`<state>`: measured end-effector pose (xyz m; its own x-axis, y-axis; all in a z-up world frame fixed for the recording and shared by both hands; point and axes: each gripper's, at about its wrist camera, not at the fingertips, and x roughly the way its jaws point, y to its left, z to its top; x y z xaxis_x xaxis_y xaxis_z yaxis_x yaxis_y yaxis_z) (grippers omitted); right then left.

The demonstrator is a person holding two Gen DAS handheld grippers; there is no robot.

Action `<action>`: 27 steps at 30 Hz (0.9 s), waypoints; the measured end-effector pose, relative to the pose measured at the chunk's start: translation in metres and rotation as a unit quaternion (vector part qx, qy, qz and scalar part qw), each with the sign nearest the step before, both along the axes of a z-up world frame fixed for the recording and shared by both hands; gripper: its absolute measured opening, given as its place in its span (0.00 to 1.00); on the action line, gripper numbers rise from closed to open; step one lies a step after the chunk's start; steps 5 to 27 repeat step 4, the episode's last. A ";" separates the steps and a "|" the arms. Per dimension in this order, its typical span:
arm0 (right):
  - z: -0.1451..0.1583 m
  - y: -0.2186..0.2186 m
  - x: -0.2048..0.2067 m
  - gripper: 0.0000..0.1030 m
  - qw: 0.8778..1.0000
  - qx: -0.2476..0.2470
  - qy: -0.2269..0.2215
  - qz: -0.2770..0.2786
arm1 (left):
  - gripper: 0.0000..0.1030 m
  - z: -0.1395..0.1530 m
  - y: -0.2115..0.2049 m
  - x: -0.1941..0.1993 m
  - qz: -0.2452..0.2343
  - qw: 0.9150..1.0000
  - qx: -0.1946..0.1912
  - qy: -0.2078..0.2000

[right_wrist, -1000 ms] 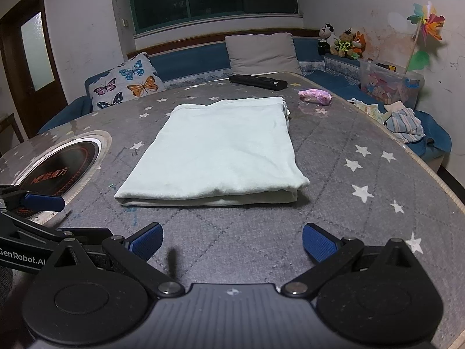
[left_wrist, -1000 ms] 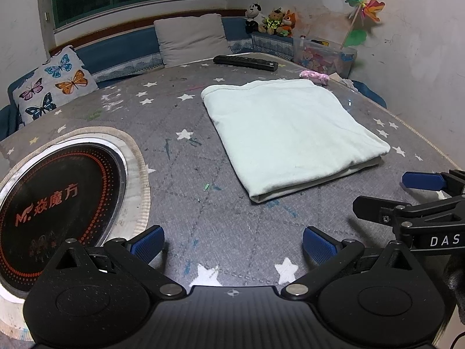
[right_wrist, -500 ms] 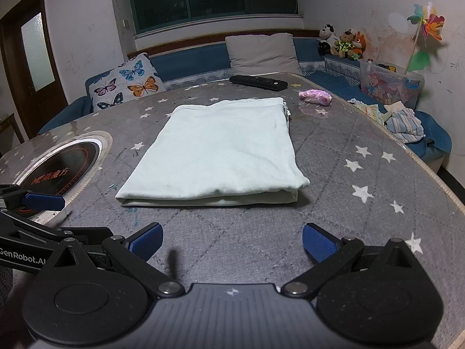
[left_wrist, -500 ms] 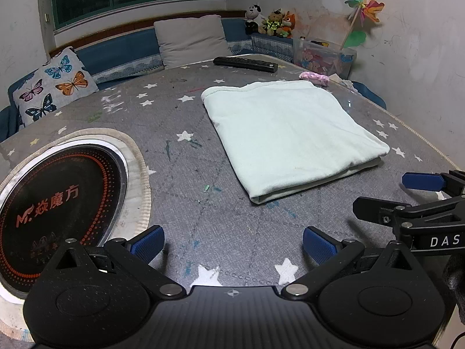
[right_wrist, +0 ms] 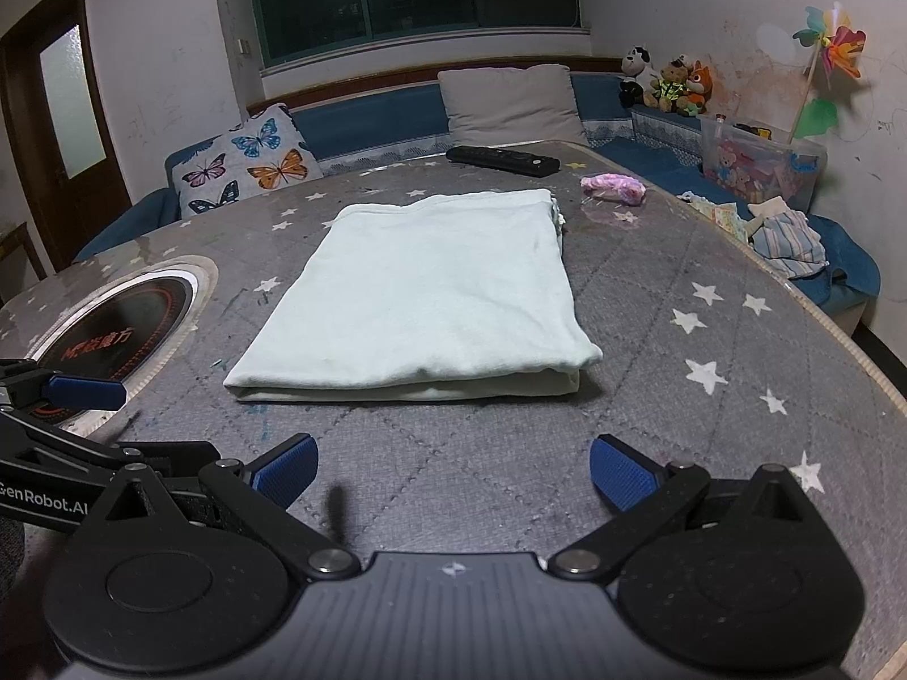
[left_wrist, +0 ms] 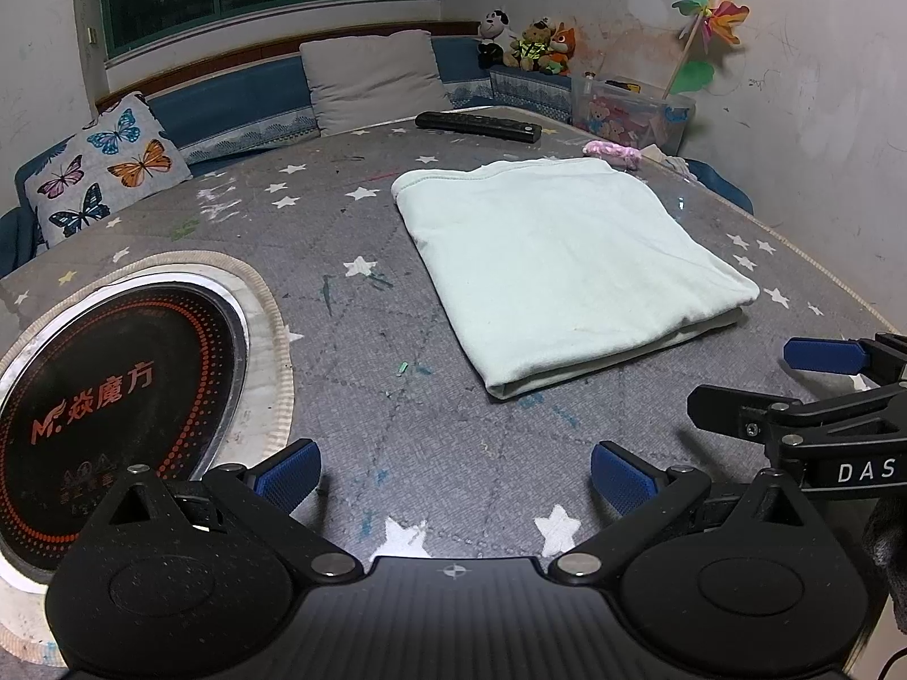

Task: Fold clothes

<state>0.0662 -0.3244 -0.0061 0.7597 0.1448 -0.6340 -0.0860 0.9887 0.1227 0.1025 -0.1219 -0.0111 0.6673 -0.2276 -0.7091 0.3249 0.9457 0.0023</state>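
A pale green garment (left_wrist: 561, 266) lies folded into a flat rectangle on the grey star-patterned table (left_wrist: 351, 260). It also shows in the right wrist view (right_wrist: 431, 294), straight ahead. My left gripper (left_wrist: 453, 476) is open and empty, held near the table's front, left of the garment's near corner. My right gripper (right_wrist: 453, 470) is open and empty, a short way in front of the garment's near edge. Each gripper shows at the side of the other's view: the right gripper (left_wrist: 822, 391) and the left gripper (right_wrist: 73, 413).
A round black induction cooktop (left_wrist: 96, 413) is set into the table at the left. A black remote (left_wrist: 476, 126) and a pink cloth bundle (left_wrist: 615, 152) lie at the far edge. Cushions, soft toys and a plastic box line the bench behind.
Both grippers have drifted slightly; the garment appears a touch farther from them. Nothing was taken hold of or let go.
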 end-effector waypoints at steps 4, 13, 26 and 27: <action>0.000 0.000 0.000 1.00 1.000 0.000 0.000 0.000 | 1.00 0.000 0.000 -0.001 -0.001 1.000 -0.001 -0.001; 0.000 0.000 0.000 1.00 1.000 0.000 0.000 0.000 | 1.00 0.000 0.000 -0.001 -0.001 1.000 -0.001 -0.001; 0.000 0.000 0.000 1.00 1.000 0.000 0.000 0.000 | 1.00 0.000 0.000 -0.001 -0.001 1.000 -0.001 -0.001; 0.000 0.000 0.000 1.00 1.000 0.000 0.000 0.000 | 1.00 0.000 0.000 -0.001 -0.001 1.000 -0.001 -0.001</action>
